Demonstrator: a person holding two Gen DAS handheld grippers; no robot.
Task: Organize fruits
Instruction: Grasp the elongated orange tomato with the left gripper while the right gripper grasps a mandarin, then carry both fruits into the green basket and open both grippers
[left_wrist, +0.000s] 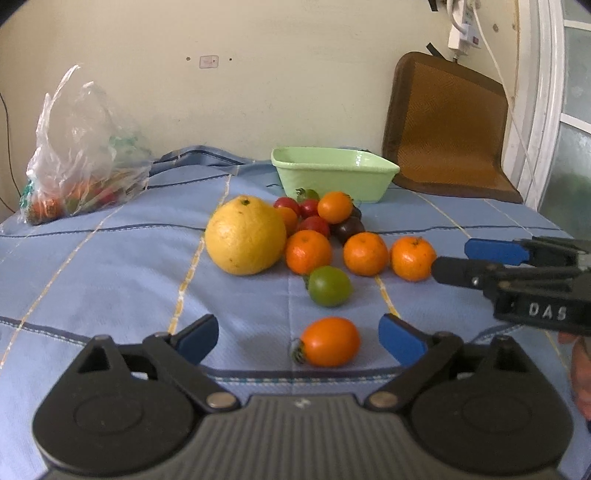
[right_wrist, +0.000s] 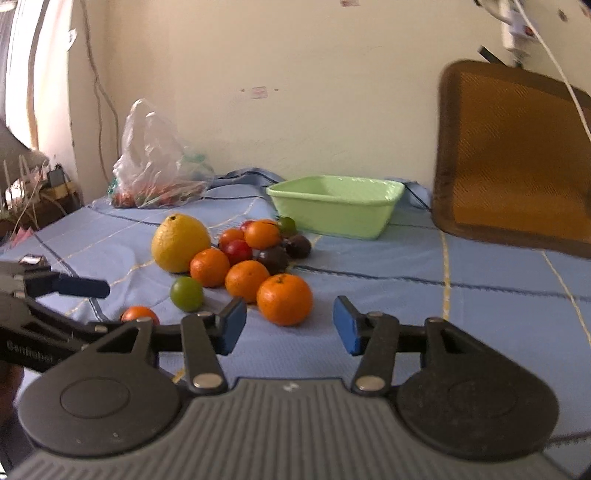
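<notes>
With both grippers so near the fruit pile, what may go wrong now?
1. The small orange tomato is round and lies loose between the open left gripper jaws; a push may roll it away.
2. The right gripper hovers near the nearest mandarin; the two tools may collide.

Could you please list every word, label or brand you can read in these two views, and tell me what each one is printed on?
"DAS": white letters on the black body of the right gripper, in the left wrist view; the word may run on out of frame.
"Benfrebel" or similar: white lettering on the left gripper body, in the right wrist view; too blurred to be sure.
Small pink sticker on the wall: print too small to read.
The green tub shows no text.
</notes>
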